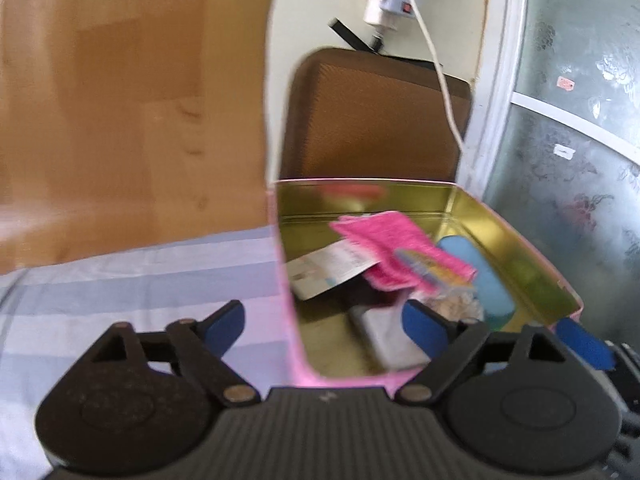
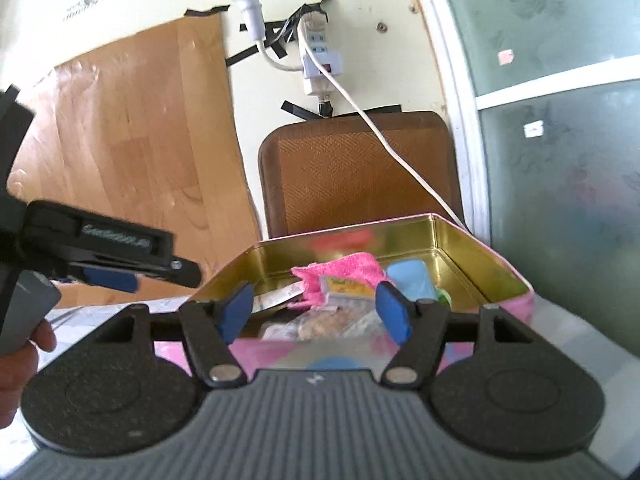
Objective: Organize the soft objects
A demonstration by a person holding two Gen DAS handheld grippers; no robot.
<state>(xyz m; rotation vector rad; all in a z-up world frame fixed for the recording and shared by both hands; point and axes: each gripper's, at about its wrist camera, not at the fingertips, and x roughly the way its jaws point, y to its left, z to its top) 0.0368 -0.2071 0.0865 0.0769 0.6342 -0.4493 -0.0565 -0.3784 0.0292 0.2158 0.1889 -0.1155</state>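
Blue-padded jaws of both grippers stand apart, nothing between them, over an open tin.

Left gripper [image 1: 324, 324] hangs wide open at the tin's near left corner, one pad outside the wall, the other above the contents; right gripper [image 2: 316, 312] is open at the near wall, its pads just short of the pile. Pink towel [image 1: 384, 248], fluffy and crumpled, lies mid-tin [image 1: 532, 248] beyond both claws, touching neither. On it sits a small yellow printed pack [image 2: 344, 286]; a white card [image 1: 320, 276] pokes out beneath, a blue oblong case [image 1: 480, 280] lies to its right, a clear bag [image 2: 320, 326] nearest the wall. The tin is gold inside, pink outside. Behind: brown woven cushion [image 2: 352, 172], white cable [image 2: 400, 152], frosted window [image 2: 560, 140]. Striped sheet [image 1: 120, 280] underneath. Pictures blurred.
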